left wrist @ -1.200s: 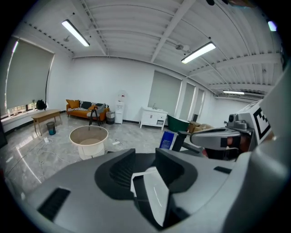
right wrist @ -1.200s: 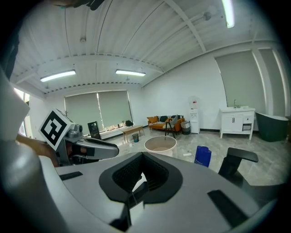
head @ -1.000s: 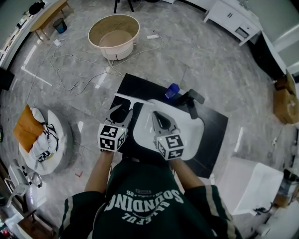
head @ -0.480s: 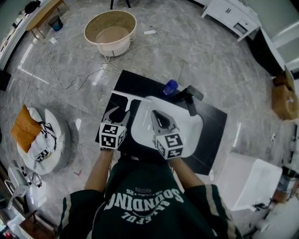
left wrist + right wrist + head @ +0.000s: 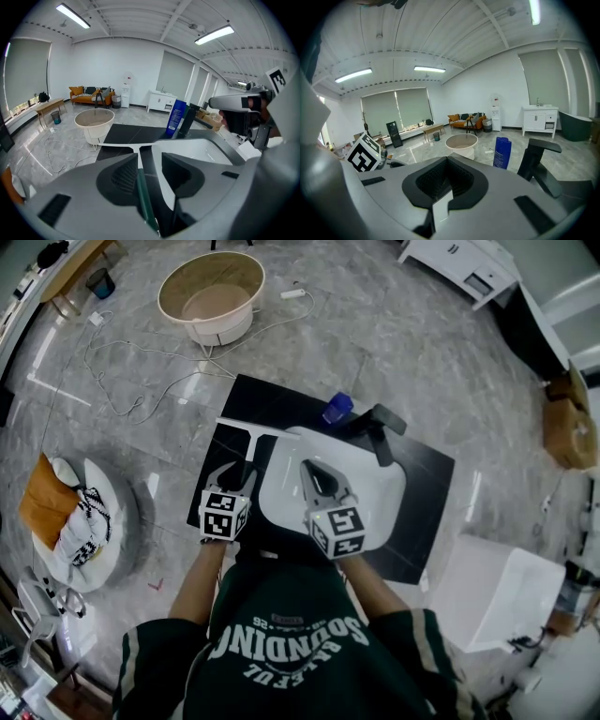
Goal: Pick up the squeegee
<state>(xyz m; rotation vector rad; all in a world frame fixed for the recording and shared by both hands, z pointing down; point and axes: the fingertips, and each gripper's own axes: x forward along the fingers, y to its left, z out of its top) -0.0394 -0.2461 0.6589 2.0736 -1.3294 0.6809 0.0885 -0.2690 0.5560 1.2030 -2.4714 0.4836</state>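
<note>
The squeegee has a long white blade (image 5: pixel 246 425) lying across the black counter (image 5: pixel 427 493), and its thin dark green handle (image 5: pixel 143 197) runs back toward me. My left gripper (image 5: pixel 239 470) straddles that handle. In the left gripper view the jaws (image 5: pixel 150 161) stand open, with the handle lying against the left pad and a gap on its other side. My right gripper (image 5: pixel 311 468) hovers over the white sink (image 5: pixel 380 493) with its jaws shut and nothing held; in the right gripper view the right gripper (image 5: pixel 447 160) points at the far room.
A blue bottle (image 5: pixel 337 407) and a black faucet (image 5: pixel 380 427) stand at the sink's far rim. A round beige tub (image 5: pixel 208 287) and loose cables lie on the floor beyond. A white box (image 5: pixel 497 596) sits right of the counter; cushions (image 5: pixel 80 521) lie at the left.
The head view has drifted slightly, so the counter sits a little higher in the picture. Both grippers hold about the same places, the left one still over the squeegee handle.
</note>
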